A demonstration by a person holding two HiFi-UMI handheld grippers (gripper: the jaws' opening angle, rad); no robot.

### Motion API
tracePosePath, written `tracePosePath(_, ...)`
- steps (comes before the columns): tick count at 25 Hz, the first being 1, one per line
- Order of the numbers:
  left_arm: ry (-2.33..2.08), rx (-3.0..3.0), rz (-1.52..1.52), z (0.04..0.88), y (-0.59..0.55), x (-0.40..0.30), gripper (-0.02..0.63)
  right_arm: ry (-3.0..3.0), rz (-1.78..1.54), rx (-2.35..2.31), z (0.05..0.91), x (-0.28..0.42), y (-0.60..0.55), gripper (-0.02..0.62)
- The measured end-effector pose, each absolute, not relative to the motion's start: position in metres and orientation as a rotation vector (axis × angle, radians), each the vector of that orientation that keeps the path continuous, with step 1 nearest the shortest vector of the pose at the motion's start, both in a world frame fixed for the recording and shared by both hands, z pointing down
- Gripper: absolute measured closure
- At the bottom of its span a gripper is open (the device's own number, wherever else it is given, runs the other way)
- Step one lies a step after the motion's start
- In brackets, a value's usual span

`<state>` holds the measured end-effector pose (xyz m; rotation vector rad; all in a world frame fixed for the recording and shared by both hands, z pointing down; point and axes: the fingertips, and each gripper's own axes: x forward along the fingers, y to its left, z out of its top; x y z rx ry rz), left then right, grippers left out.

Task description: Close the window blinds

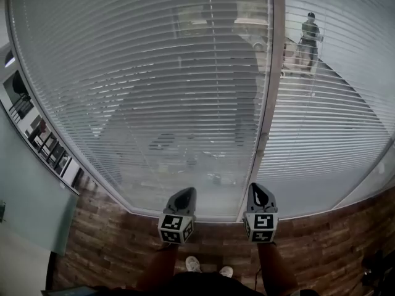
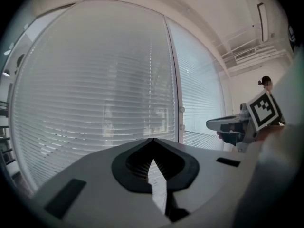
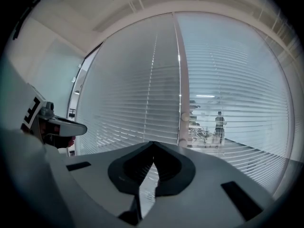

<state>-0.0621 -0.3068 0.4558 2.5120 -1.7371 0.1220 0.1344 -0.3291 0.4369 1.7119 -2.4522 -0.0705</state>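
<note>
blinds (image 1: 154,103) are down but the slats look tilted open, you can see through. left gripper (image 1: 185,193) and right gripper (image 1: 258,189) fingers both closed, empty. actual closing not done imo.

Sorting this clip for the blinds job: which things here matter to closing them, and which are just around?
Job: window blinds; left gripper and right gripper, both shut.
Just around: person seen through the blinds; wooden floor; shoes.

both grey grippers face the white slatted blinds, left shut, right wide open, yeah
No: the right gripper is shut too, tips meeting on nothing, per the right gripper view. The left gripper is shut; both face the white slatted blinds.
</note>
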Motion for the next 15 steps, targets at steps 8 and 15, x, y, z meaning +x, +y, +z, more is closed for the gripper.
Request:
tracePosePath(8,-1.739,2.485,0.111,0.463,-0.269,-0.080,0.606,-2.434,-0.042,1.702,0.452,0.111,-0.294,0.594)
tracePosePath(15,-1.744,2.489,0.099,0.486,-0.215,-0.123,0.606,-2.431,-0.062,1.692,0.472,0.065,-0.241,0.594)
